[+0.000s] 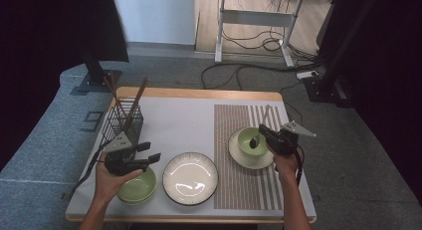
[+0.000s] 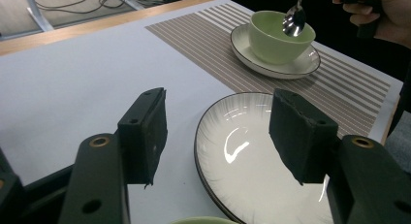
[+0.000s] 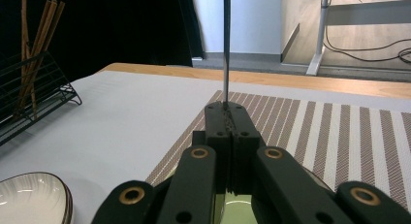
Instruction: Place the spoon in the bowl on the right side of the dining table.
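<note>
My right gripper [image 1: 262, 132] is shut on a metal spoon [image 1: 254, 141], jaws pressed together on its thin handle [image 3: 226, 44], which rises straight up from them. The spoon's bowl [image 2: 294, 20] hangs just over the rim of a green bowl [image 2: 274, 37] standing on a white saucer [image 2: 291, 69] on the striped placemat [image 1: 244, 185]. My left gripper [image 1: 149, 153] is open with nothing between its pads [image 2: 145, 132]. It hovers above a second green bowl [image 1: 138, 187] at the table's front left, pointing toward a white dark-rimmed plate [image 2: 257, 161].
A black wire rack [image 1: 122, 121] holding brown chopsticks [image 1: 137, 98] stands at the back left of the table. The white plate [image 1: 190, 177] lies front centre between the two bowls. Cables and a desk frame are on the floor beyond the table.
</note>
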`<control>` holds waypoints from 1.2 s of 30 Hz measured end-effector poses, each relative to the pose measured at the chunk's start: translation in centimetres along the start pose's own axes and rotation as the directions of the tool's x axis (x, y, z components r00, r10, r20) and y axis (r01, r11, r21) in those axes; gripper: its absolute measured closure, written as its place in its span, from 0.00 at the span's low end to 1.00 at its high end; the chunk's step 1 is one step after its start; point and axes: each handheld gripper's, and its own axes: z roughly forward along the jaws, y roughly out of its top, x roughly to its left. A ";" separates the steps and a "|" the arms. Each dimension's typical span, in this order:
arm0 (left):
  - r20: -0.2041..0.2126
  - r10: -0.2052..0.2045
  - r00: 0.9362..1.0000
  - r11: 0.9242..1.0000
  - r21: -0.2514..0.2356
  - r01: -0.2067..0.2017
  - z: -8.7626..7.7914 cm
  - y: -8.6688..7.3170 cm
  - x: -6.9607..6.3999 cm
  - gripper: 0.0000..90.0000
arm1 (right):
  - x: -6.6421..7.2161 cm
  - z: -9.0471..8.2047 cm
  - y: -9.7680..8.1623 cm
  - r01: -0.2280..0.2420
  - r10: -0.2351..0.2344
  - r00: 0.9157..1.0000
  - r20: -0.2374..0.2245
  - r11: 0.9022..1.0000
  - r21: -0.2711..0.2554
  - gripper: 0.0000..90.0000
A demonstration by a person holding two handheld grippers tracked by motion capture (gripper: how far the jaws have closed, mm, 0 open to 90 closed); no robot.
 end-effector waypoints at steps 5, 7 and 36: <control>-0.002 0.002 1.000 1.000 0.001 -0.002 0.0 0.0 0.0 0.43 | 0.1 0.2 -0.1 0.011 -0.011 1.000 0.007 1.000 0.017 0.99; -0.006 0.004 1.000 1.000 0.003 -0.004 0.0 0.0 0.0 0.43 | 0.0 0.3 -0.2 0.015 -0.015 1.000 0.012 1.000 0.014 0.99; 0.000 0.007 1.000 1.000 0.021 -0.007 0.3 -0.2 0.0 0.44 | -1.1 1.5 -1.9 0.004 -0.009 0.999 0.050 0.996 0.091 0.99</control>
